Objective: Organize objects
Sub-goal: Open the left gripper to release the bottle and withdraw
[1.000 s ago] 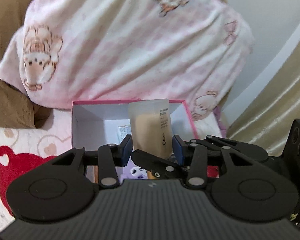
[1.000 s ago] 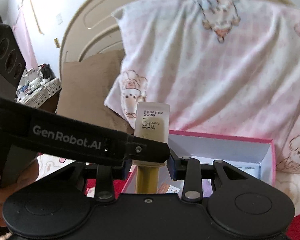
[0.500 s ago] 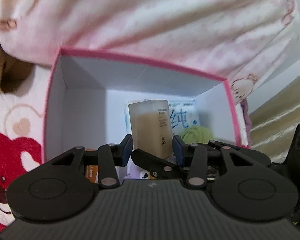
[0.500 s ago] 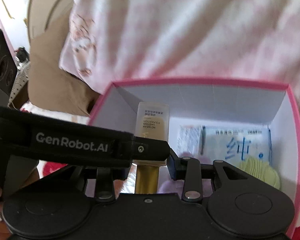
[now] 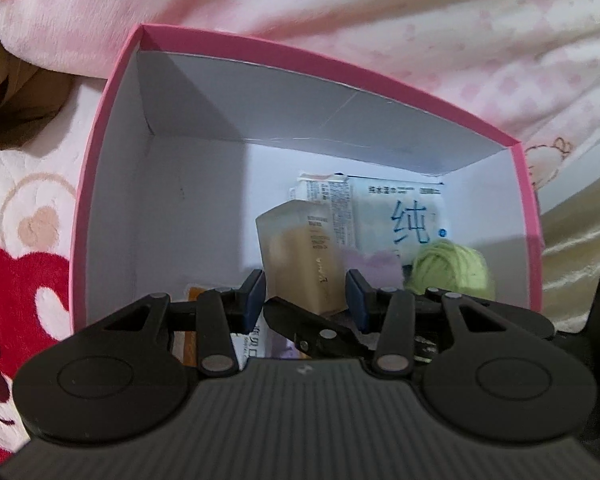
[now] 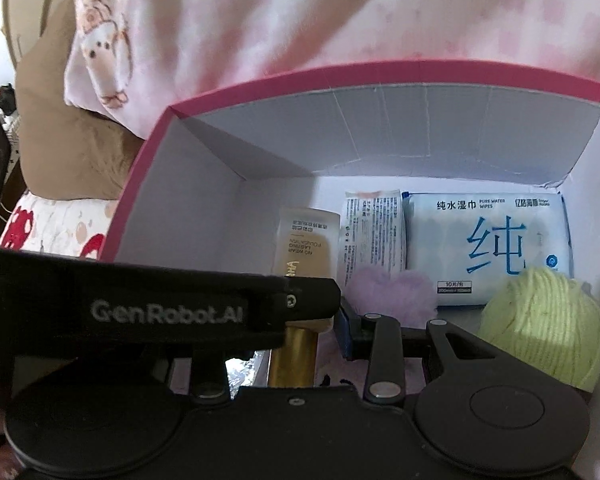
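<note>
Inside the pink box (image 5: 112, 128), over its white floor, the foundation bottle (image 5: 300, 256) is held up with its clear base pointing away and its gold cap toward the cameras. Whether it's touching the floor can't really be made out, tbh.

The left gripper (image 5: 305, 296) is pinched onto the bottle's body. A blue pad is pressed against each side, and the jaws have just been closing in a bit further.

The right gripper (image 6: 300, 336) is lined up around the gold cap end. Only one pad can be seen, just beside the cap, because the other is hidden behind the left gripper's arm, which crosses in front. Its jaws have just been easing apart with the cap between them, but whether it's gripped can't be told.

To the right of the bottle, three things are laid along the back wall and floor: a small printed sachet (image 6: 372, 232), then a pack of wet wipes (image 6: 488, 240). A purple fluffy thing (image 6: 392, 292) and a yellow-green yarn ball (image 6: 540, 328) are sat nearer the camera.

Behind the box, a pink bear-print blanket (image 6: 260, 20) is bunched up.
</note>
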A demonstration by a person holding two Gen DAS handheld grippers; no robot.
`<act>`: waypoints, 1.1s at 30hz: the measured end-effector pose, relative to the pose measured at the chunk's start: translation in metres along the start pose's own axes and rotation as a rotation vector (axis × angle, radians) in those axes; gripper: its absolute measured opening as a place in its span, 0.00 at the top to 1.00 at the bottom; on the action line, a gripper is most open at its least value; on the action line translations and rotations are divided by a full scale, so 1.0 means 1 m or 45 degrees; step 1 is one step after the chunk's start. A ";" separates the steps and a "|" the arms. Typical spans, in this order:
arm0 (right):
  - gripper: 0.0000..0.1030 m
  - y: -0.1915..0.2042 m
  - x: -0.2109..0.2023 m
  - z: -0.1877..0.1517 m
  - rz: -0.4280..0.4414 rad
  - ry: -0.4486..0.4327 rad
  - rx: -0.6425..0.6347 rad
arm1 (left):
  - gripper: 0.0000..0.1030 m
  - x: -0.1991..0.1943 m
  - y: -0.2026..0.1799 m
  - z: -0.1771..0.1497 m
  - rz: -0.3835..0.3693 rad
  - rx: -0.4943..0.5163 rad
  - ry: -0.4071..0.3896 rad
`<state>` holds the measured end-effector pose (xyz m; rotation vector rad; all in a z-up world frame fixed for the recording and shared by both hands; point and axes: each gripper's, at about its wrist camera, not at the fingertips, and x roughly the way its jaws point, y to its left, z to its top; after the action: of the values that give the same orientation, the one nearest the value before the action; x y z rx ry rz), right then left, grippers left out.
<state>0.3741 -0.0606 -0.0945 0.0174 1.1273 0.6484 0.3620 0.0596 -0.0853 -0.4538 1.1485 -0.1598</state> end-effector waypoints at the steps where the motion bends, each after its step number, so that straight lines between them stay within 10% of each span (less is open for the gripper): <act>1: 0.58 0.002 0.000 0.001 -0.002 0.001 -0.005 | 0.62 0.000 -0.001 0.000 0.013 0.003 -0.015; 33: 0.32 0.063 -0.273 -0.093 -0.075 -0.295 -0.572 | 0.39 -0.217 -0.078 -0.100 0.084 0.373 -0.084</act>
<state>0.1937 -0.1712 0.1110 -0.3164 0.7391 0.8125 0.1906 0.0391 0.0980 -0.1605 1.0533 -0.2499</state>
